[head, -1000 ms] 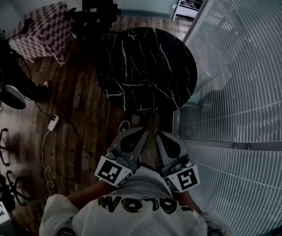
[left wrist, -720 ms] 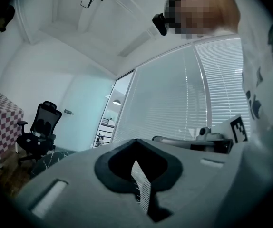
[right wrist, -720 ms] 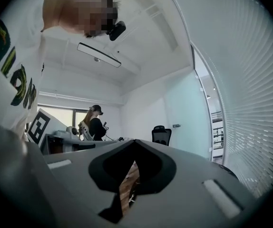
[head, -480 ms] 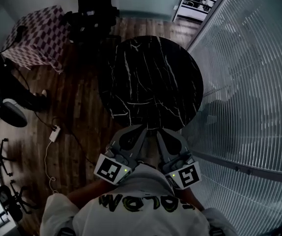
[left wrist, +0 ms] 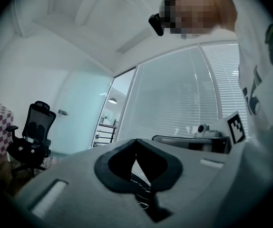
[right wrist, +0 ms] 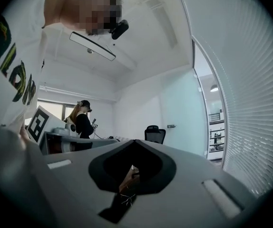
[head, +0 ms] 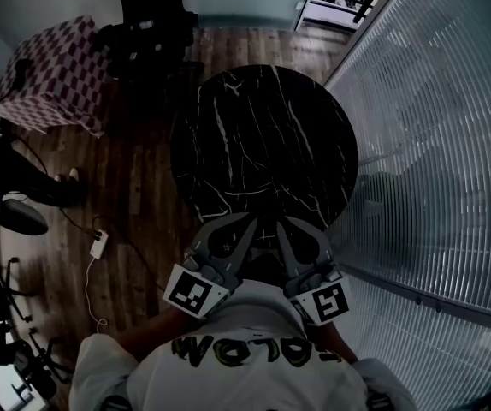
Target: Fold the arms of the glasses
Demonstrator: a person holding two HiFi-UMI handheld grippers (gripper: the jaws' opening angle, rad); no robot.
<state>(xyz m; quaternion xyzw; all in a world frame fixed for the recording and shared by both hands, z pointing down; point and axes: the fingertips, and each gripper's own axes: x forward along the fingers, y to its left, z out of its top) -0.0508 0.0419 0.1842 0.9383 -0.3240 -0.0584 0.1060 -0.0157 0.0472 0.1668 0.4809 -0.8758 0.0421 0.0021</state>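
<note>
Walked closer, so the marble table point(head: 263, 144) slid down-frame to meet the left gripper point(head: 244, 226) and right gripper point(head: 286, 226), both clenched empty; no glasses spotted yet

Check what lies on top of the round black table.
Nothing shows on the visible part of the table's marble top, no glasses. Its near edge is covered by the left gripper and right gripper.

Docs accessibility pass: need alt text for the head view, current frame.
A person holds the left gripper and right gripper side by side, both shut and empty, at the near edge of a round black marble table; no glasses can be made out. Wooden floor, slatted blinds at right.
</note>
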